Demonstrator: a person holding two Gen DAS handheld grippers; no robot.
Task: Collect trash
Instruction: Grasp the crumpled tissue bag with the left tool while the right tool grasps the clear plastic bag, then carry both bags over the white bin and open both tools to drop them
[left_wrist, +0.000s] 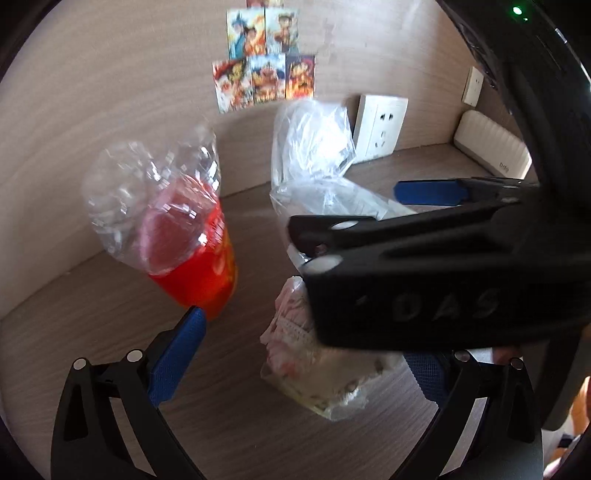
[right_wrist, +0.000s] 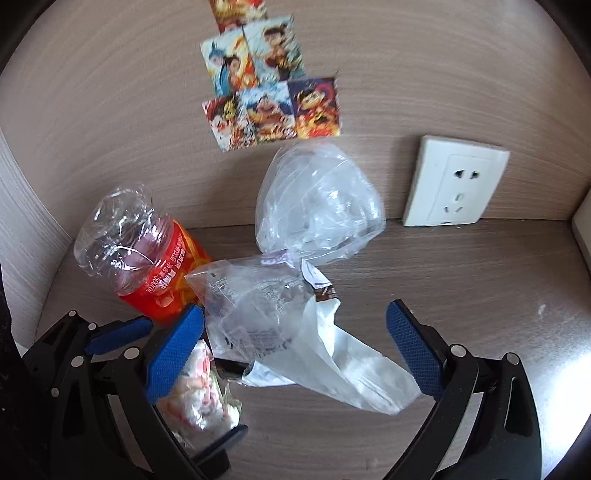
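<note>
Left gripper (left_wrist: 295, 354): jaws wide apart, holding nothing. One blue pad (left_wrist: 177, 358) shows in full; the other is mostly hidden behind the right gripper's black body, which crosses the left wrist view from the right. A crumpled pink-and-white wrapper (left_wrist: 295, 332) lies on the desktop (left_wrist: 92, 314) between the left gripper's fingers; whether either finger touches it cannot be told.

Right gripper (right_wrist: 295, 343): jaws also wide apart, gripping nothing. A flat clear plastic bag (right_wrist: 280, 325) with printed text lies on the desktop between its fingers, its loose end reaching toward the right-hand pad (right_wrist: 413, 350). The same crumpled wrapper (right_wrist: 199, 387) sits just beside the left-hand pad, under the near edge of that bag.

Further in, toward the left rear corner of the desktop, a crushed clear bottle with a red label (right_wrist: 147, 266) lies tilted; its label end is next to the flat bag. Behind the flat bag, near the rear edge of the desktop, a second clear bag (right_wrist: 321, 206), puffed and crumpled, stands close to the back wall.

On the back wall: a white power socket (right_wrist: 454, 184) at the rear right, down at desktop level, and a cluster of cartoon stickers (right_wrist: 269, 92) above the puffed bag. In the left wrist view, a white ribbed box (left_wrist: 491, 147) rests at the far right of the desktop.
</note>
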